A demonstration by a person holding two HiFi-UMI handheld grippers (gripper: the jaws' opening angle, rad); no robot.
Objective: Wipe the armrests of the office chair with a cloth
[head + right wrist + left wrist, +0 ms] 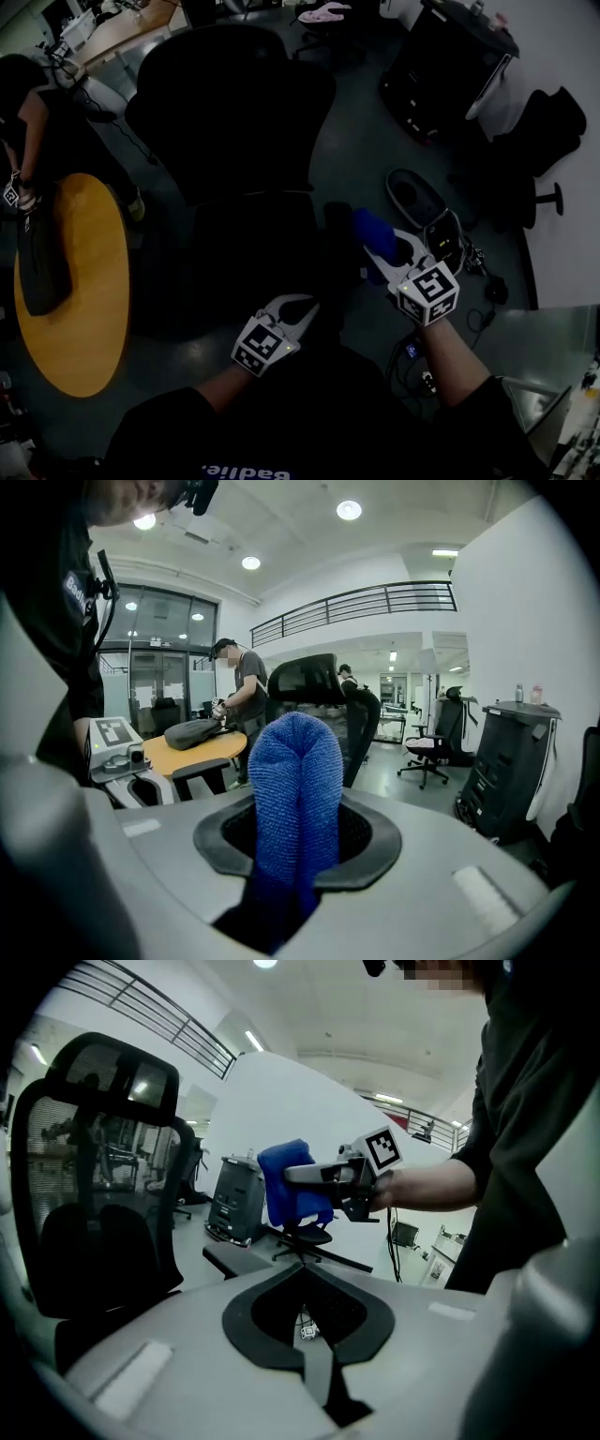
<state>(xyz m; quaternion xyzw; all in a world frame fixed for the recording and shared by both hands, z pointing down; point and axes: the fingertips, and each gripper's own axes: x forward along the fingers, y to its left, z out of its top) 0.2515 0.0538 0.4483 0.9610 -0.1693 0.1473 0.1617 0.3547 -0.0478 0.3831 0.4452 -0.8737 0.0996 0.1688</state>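
The dark floor (356,141) below me carries the black office chair (234,122) right in front of me. To the left of the chair stands a round wooden table (84,319), with a long dark bag (42,258) lying on the side of its top away from the chair. To the chair's right, an oval grey-rimmed thing (417,197) and a tangle of cables (483,281) lie on the floor, and farther back on that side stands a black cabinet (450,66).
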